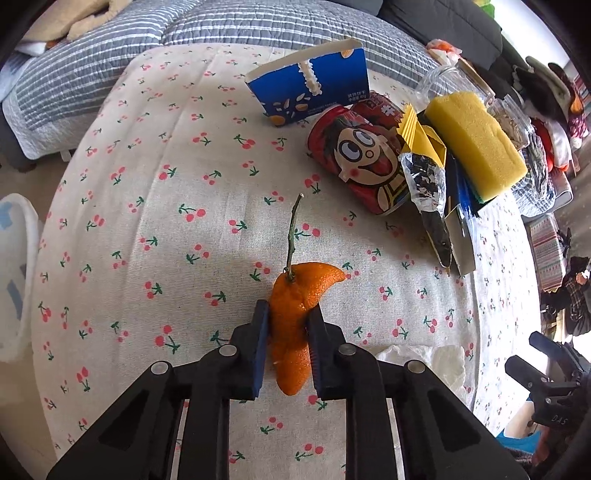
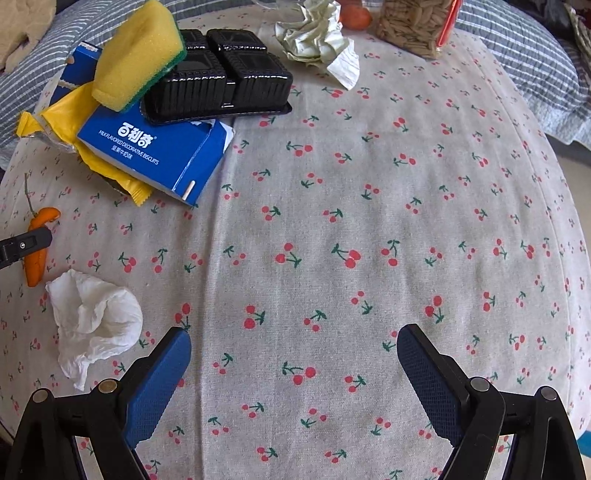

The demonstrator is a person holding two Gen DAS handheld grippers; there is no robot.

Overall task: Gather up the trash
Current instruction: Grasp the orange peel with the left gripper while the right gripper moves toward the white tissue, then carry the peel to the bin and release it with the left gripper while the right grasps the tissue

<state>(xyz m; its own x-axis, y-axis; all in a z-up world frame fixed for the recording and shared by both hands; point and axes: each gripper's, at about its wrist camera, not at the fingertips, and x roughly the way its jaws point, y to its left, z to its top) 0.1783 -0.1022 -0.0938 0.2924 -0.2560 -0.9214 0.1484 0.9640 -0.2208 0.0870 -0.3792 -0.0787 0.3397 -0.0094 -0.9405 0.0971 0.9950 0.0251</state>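
My left gripper (image 1: 286,325) is shut on an orange peel (image 1: 295,295) with a long green stem, just above the cherry-print tablecloth (image 1: 166,206). The peel also shows at the far left of the right wrist view (image 2: 37,258), with a left finger (image 2: 26,245) across it. My right gripper (image 2: 293,365) is open and empty over bare cloth. A crumpled white tissue (image 2: 92,321) lies to its left. It also shows in the left wrist view (image 1: 424,360). A crumpled paper (image 2: 321,37) lies at the back.
A pile holds a blue biscuit box (image 2: 155,155), yellow wrapper (image 2: 107,162), yellow sponge (image 2: 136,51) and black plastic tray (image 2: 225,81). A red cartoon can (image 1: 365,155) and blue snack pack (image 1: 314,85) lie nearby. A jar of seeds (image 2: 417,26) stands at the back.
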